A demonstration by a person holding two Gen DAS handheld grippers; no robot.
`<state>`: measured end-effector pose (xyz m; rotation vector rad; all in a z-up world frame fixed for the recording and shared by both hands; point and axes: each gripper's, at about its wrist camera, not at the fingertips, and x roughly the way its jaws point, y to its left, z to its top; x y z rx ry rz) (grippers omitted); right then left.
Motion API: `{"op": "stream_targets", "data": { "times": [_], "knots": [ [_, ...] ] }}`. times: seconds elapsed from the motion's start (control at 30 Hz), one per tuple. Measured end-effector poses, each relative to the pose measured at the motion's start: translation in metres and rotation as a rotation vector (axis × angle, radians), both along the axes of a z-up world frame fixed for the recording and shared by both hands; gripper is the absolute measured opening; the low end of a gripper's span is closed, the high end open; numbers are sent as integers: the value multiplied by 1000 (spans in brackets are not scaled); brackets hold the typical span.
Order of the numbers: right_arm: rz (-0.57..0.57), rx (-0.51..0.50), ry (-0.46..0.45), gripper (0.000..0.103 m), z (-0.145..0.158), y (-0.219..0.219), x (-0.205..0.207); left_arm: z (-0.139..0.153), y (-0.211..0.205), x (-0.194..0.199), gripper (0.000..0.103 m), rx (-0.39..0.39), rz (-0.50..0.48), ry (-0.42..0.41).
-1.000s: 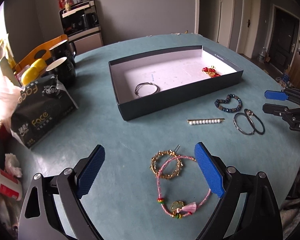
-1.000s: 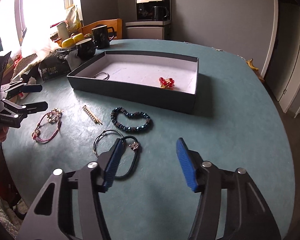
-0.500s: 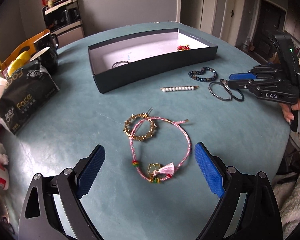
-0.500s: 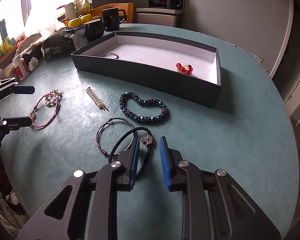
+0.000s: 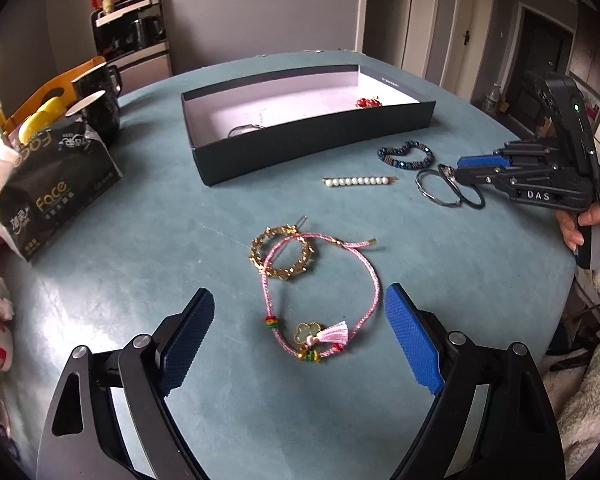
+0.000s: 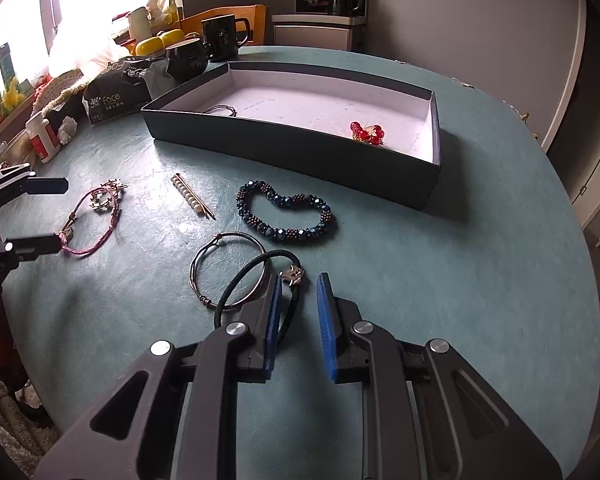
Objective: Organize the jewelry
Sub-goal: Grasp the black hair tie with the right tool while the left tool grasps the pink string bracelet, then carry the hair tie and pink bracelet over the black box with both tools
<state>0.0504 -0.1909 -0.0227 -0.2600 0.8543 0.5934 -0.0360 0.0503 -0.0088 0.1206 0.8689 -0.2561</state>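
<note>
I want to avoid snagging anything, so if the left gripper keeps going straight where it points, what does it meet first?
Most likely the pink cord bracelet with the tassel charm, lying between the closing fingers of the left gripper, pads not touching it. The gold chain bracelet lies just beyond; depth is uncertain.

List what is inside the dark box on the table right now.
Inside the box lie a red beaded ornament toward one end and a thin wire bangle toward the other. The near wall hides part of the bangle and a strip of floor, so anything small there cannot be seen.
</note>
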Motion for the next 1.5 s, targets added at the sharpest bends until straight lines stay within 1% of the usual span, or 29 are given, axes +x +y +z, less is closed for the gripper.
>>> {"op": "stream_targets", "data": {
  "times": [0.03,0.1,0.13,0.2,0.23,0.3,0.33,0.4,0.7,0.87,0.9,0.93,1.03,1.23,1.5],
  "knots": [
    [0,1,1,18,0,-1,0,0,2,4,79,1,15,5],
    [1,2,-1,18,1,-1,-1,-4,6,12,48,-7,38,40],
    [3,4,-1,18,1,-1,-1,-7,8,16,45,-8,52,57],
    [4,4,-1,18,1,0,-2,-11,9,20,37,2,69,65],
    [6,2,-3,18,1,0,-3,-12,9,20,36,7,71,59],
    [7,-1,-8,18,2,-1,-3,-12,9,20,23,11,67,55],
    [7,-3,-9,18,2,-1,-3,-12,9,20,22,21,67,50],
    [4,-5,-12,18,3,-2,-2,-13,9,20,4,27,67,45],
    [15,-29,-2,17,1,5,4,-13,7,17,2,8,45,45],
    [28,-3,15,16,0,5,10,-12,2,16,2,3,29,43],
    [35,-3,15,10,0,6,10,-12,2,15,2,2,29,41],
    [41,4,22,8,-1,5,10,-11,2,15,2,2,29,38],
    [40,15,17,8,0,3,8,-7,2,13,2,-1,27,28],
    [34,71,-23,8,17,-4,1,4,0,9,2,0,17,3],
    [24,102,-107,8,50,-11,-6,32,-10,8,2,15,-13,-76]
  ]
}}
